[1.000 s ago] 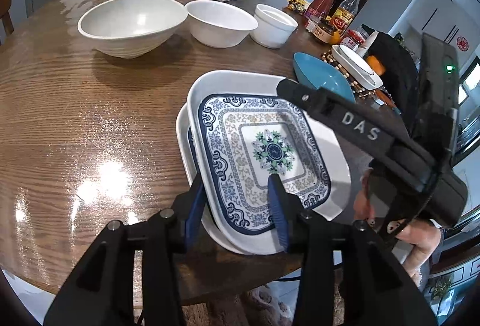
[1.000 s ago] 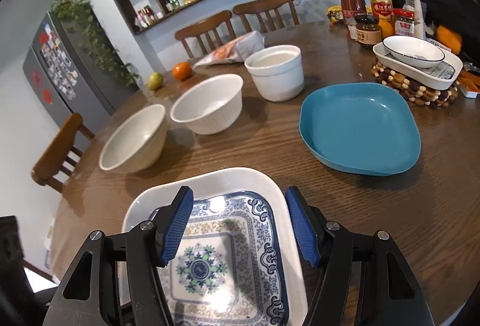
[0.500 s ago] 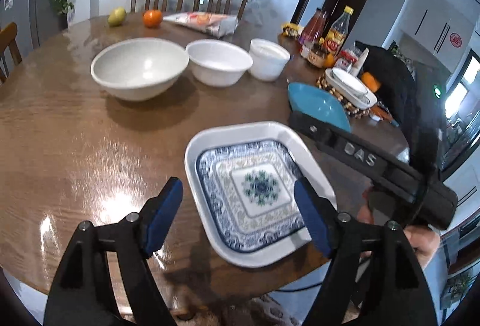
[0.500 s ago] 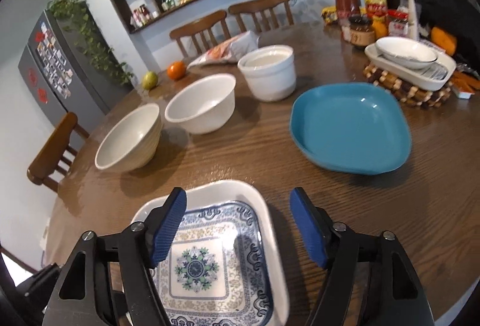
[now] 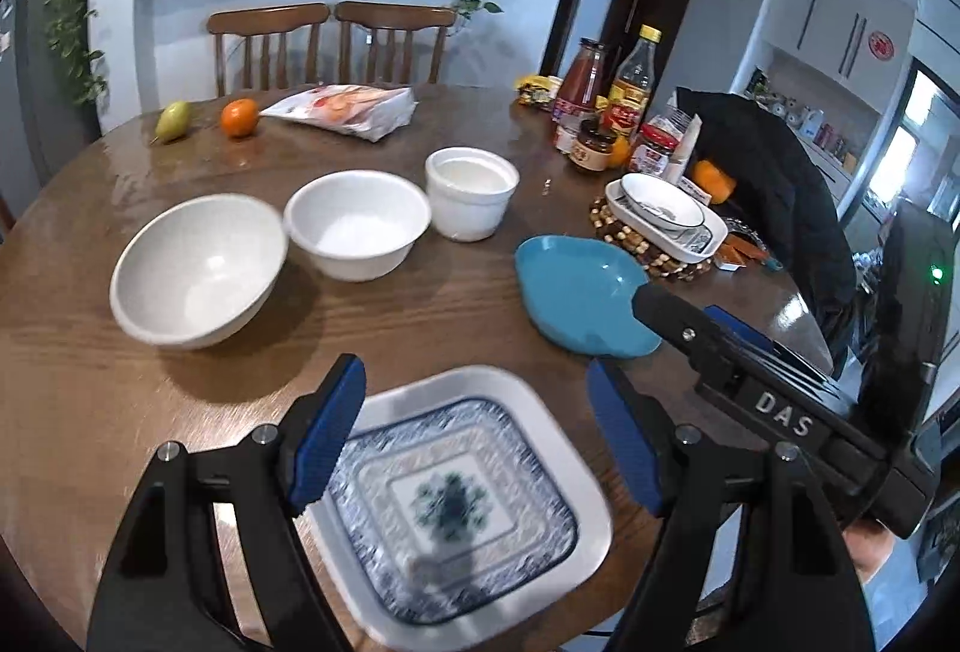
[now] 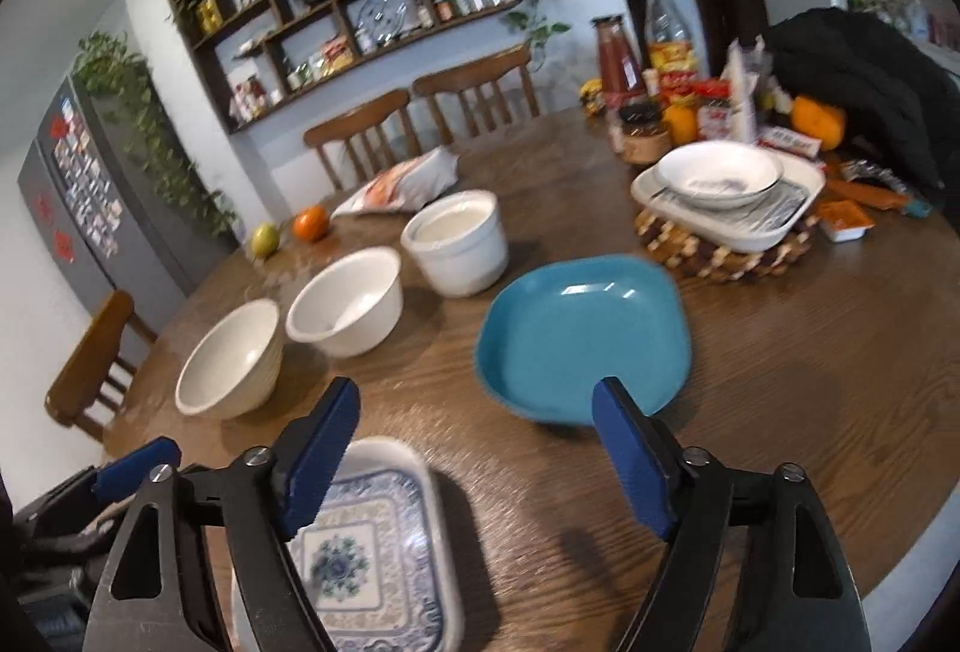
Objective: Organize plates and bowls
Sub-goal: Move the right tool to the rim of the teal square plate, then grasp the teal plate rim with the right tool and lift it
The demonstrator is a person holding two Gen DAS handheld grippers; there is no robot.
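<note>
Patterned square plate (image 5: 456,496) sits flat on the tabletop (image 5: 420,316) at the near edge, nothing on it. From its doubled rim, it looks stacked on a second white plate beneath; can't confirm from these views.

Left claw (image 5: 474,442) hangs above that plate, jaws apart, nothing between them. Right claw (image 6: 474,457) jaws have just been opening; also wide and empty, above bare wood between the patterned plate and the blue plate (image 6: 582,340).

Judged status: plate stacking started, not finished.
- Blue plate lies alone, mid-table, apart from the patterned one.
- Large white bowl (image 5: 198,268), medium white bowl (image 5: 357,223) and straight-sided white pot (image 5: 471,190) stand in a row, close together, not nested.
- A small bowl (image 6: 717,172) in a white dish sits on the beaded trivet (image 6: 720,250) at the far right; unclear whether it counts.

Left to do, likely: blue plate onto the stack, then nest the bowls. Right claw is nearest the blue plate.
</note>
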